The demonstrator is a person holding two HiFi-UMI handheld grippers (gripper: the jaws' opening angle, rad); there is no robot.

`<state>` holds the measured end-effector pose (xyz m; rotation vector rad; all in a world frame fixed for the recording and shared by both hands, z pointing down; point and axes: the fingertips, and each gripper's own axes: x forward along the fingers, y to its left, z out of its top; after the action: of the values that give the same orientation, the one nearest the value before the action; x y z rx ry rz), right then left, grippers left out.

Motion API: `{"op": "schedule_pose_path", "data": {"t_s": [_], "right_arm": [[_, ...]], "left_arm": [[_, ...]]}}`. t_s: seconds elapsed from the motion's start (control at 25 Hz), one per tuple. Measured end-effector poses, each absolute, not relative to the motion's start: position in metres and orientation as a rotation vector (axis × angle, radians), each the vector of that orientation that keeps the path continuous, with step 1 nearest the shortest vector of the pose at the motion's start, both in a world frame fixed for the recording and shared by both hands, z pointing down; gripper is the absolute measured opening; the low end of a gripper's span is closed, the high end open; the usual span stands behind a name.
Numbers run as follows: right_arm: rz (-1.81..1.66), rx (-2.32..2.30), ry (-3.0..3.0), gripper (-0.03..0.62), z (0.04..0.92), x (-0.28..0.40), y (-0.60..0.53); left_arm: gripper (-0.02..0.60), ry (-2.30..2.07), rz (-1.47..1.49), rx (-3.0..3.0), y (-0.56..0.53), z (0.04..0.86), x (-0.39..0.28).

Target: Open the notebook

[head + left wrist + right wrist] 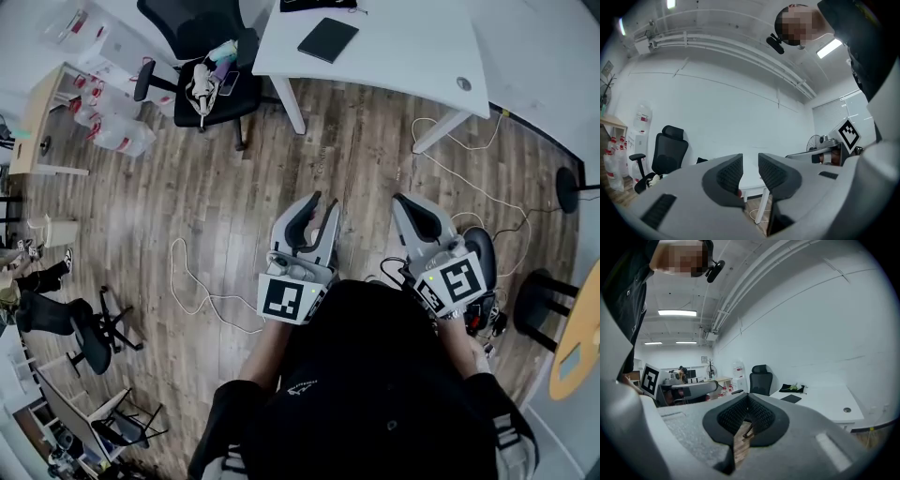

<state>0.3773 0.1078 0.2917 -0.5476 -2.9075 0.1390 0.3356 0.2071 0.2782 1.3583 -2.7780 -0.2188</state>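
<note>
A dark, closed notebook (327,39) lies flat on the white table (403,47) at the top of the head view. In the right gripper view the notebook (791,399) shows as a thin dark slab on that table (825,401). Both grippers are held over the wooden floor, well short of the table, pointing towards it. My left gripper (323,204) (750,165) is open, with nothing in the gap between its ribbed pads. My right gripper (405,208) (747,400) is shut, its tips meeting on nothing.
A black office chair (202,56) with small items on its seat stands left of the table. Cables (192,281) trail over the floor. Water bottles (112,131) and a wooden side table (37,117) sit far left, more chairs (80,328) lower left, a stool (539,300) at right.
</note>
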Motion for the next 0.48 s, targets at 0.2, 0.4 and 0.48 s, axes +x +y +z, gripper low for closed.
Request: {"op": "schedule_pose_path", "data": {"t_s": [0.2,0.4,0.48], "right_arm": [[0.155,-0.505,-2.912,0.0,0.295,0.337,0.118],[0.144,-0.475,-2.921,0.0,0.294,0.299,0.127],[0.142,-0.461,-2.922,0.0,0.295,0.287,0.131]], "left_arm": [[0.1,-2.768,-0.232,1.393,0.219,0.279,0.294],[0.1,-2.765,-0.213,1.426,0.229,0.28,0.253],[0.1,-2.766,-0.23,1.427,0.235,0.28,0.24]]}}
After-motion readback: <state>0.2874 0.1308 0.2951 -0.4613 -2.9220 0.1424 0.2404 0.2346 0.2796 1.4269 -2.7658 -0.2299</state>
